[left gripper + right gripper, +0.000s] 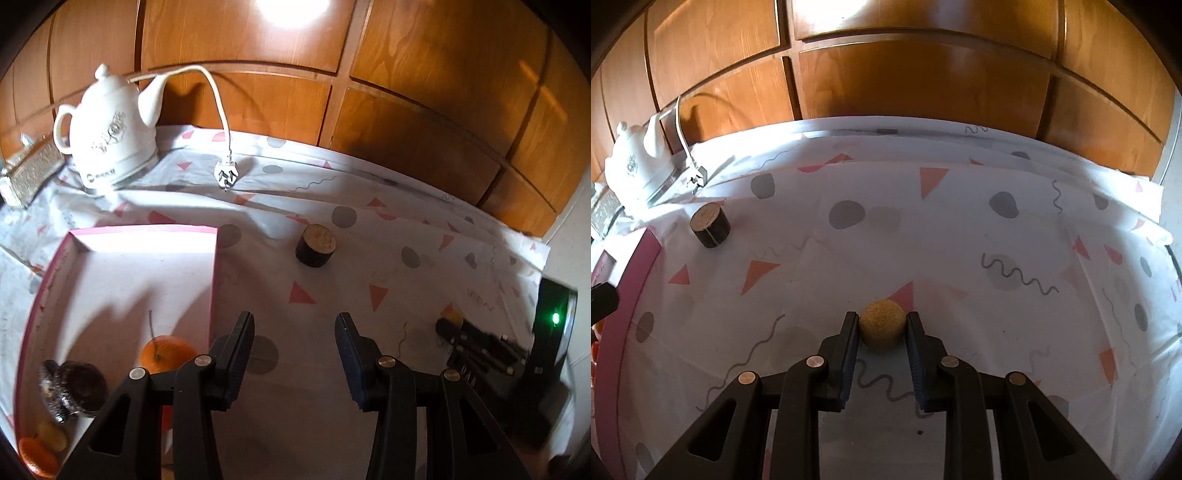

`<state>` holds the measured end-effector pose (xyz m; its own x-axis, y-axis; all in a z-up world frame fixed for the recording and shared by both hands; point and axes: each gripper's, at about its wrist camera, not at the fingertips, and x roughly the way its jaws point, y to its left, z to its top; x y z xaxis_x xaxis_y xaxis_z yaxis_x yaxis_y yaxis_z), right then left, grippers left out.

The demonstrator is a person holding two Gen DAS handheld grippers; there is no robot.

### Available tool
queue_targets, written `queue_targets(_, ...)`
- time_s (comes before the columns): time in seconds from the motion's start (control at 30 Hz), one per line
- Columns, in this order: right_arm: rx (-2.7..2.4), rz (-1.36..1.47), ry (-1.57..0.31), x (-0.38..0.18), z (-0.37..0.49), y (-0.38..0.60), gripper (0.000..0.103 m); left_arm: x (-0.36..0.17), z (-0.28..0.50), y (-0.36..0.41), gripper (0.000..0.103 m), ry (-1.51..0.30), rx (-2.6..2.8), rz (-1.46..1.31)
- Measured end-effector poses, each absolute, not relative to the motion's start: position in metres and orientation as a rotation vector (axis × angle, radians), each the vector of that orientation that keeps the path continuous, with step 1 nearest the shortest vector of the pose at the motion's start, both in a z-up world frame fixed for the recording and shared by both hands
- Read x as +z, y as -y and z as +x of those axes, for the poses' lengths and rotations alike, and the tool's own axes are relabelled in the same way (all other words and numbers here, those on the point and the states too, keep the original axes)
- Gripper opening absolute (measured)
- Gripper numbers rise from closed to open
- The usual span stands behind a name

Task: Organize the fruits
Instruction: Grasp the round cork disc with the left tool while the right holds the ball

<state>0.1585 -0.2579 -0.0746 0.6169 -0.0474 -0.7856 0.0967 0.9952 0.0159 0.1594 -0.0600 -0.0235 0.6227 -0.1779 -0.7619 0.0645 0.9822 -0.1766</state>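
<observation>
The right gripper (881,320) is clasping a small tan ball-shaped fruit (881,328) on the patterned tablecloth (960,240). The left gripper (294,325) is hanging empty, jaws apart, just beside the pink-rimmed box (147,266), which is holding an orange (164,354), a dark round item (79,386), a yellowish piece (51,435) and another orange (35,456).

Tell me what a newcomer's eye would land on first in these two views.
First, the small tan ball gripped between the pads of the right hand-held gripper, low on the patterned tablecloth. Next, the white kettle at the far left by the wood-panelled wall, its plug lying loose on the cloth. Then the pink-rimmed box at left holding an orange, with the left hand-held gripper open and empty beside it.
</observation>
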Motion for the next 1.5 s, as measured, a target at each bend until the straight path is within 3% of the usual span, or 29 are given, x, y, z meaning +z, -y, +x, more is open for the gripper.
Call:
queue_targets(0.3, -0.078, 0.073, -0.887, -0.076, 0.157, 0.260, 0.026, -0.028, 0.191, 0.066, 0.047, -0.912, -0.143, -0.150)
queue_targets(0.5, -0.076, 0.076, -0.882, -0.076, 0.155, 0.260, 0.026, -0.037, 0.216, 0.084, 0.056, -0.924, -0.138, -0.130)
queue_targets(0.83, -0.068, 0.089, -0.878, -0.077, 0.155, 0.262, 0.026, -0.058, 0.262, 0.109, 0.056, -0.924, -0.096, -0.018)
queue_targets(0.9, -0.067, 0.091, -0.877, -0.077, 0.155, 0.262, 0.026, -0.065, 0.269, 0.112, 0.053, -0.948, -0.090, -0.003)
queue_targets(1.0, -0.067, 0.090, -0.876, -0.077, 0.155, 0.262, 0.026, -0.067, 0.270, 0.116, 0.036, -0.914, -0.085, 0.051)
queue_targets(1.5, -0.081, 0.062, -0.885, -0.076, 0.157, 0.259, 0.026, -0.055, 0.194, 0.120, 0.036, -0.912, -0.174, -0.006)
